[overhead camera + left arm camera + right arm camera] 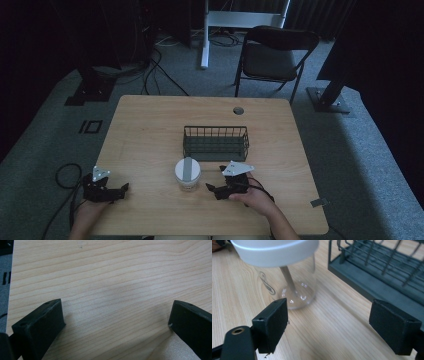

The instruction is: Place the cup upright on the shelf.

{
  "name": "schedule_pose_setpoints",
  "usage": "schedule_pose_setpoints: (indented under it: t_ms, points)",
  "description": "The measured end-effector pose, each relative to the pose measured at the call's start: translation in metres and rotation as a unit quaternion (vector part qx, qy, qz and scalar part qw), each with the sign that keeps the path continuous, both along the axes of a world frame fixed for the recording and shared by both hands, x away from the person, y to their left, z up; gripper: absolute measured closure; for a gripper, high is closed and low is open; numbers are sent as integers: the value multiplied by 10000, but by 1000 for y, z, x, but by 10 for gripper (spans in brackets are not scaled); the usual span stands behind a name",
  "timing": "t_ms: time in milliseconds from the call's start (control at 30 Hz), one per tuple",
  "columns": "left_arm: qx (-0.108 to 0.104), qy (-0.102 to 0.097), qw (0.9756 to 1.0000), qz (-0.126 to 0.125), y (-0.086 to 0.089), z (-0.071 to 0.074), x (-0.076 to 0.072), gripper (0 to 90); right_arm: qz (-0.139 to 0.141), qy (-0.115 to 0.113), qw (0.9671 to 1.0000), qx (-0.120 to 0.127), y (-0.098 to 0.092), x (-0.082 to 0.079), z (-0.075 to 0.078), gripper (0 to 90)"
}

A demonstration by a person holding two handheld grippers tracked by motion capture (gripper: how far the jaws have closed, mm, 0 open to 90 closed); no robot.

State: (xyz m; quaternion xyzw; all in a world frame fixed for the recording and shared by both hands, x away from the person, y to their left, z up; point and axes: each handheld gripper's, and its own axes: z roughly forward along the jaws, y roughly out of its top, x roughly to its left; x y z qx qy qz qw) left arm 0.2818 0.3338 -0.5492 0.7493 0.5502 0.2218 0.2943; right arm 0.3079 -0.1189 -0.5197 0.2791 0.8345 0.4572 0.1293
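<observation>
A clear plastic jar (188,174) with a white lid stands upright on the wooden table (150,130), just in front of a dark wire basket (216,142). My right gripper (216,180) is open to the jar's right, a short way off. In the right gripper view the jar (287,280) stands ahead of the left jaw and the basket (382,272) runs along the right. My left gripper (121,190) rests open near the table's front left corner, with bare wood (112,290) between its jaws.
A black folding chair (275,52) stands beyond the table's far edge. A round cable hole (238,110) sits near the far right of the tabletop. Cables (67,175) trail on the grey floor at the left. Dark stands flank the table.
</observation>
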Motion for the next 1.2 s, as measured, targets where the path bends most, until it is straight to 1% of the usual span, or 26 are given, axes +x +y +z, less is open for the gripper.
schedule_pose_setpoints:
  t_ms: [67,100,133,233,333,367,400,467,500,533,700,767,900,1033,1100,1167,1200]
  points:
    - [-1,-1,10000,-1,0,0,0,1,54,-22,10000,-2,2,-1,0,153]
    - [-2,0,10000,-5,0,0,0,1,117,-10,9999,30,5,-1,0,153]
    - [-1,0,10000,-6,0,0,0,1,269,-50,9996,67,11,-2,0,153]
    - [-2,0,10000,-6,0,0,0,1,435,-75,9990,110,19,-3,0,153]
    - [-1,0,10000,-6,0,0,0,1,479,-78,9987,156,24,-3,0,153]
    - [-1,0,10000,-6,0,0,0,2,538,-107,9984,134,27,-3,0,153]
    - [-1,0,10000,-6,0,0,0,2,610,-74,9980,154,32,-3,-1,152]
    - [-1,0,10000,-7,0,0,0,1,633,-98,9978,158,34,-2,-2,152]
    - [-1,0,10000,-6,0,0,0,2,678,-73,9976,153,37,-2,-2,152]
    - [-1,-1,10000,-6,0,0,0,1,715,-99,9973,156,40,-2,-3,152]
    - [-1,0,10000,-6,0,0,0,1,794,-67,9966,209,47,0,-5,151]
    - [0,0,10000,-6,0,0,0,1,786,-100,9966,240,50,2,-6,152]
    - [1,0,10000,-8,0,0,0,1,806,-74,9963,290,56,5,-9,151]
    - [0,-1,10000,-8,0,0,0,1,764,-71,9962,407,60,8,-11,151]
    - [0,-1,10000,-15,0,0,0,1,776,-93,9959,458,62,10,-12,144]
    - [-2,-1,10000,-17,0,0,0,1,785,-50,9955,524,64,11,-13,137]
    - [-1,-1,10000,-17,0,0,0,1,782,-66,9954,559,65,11,-13,137]
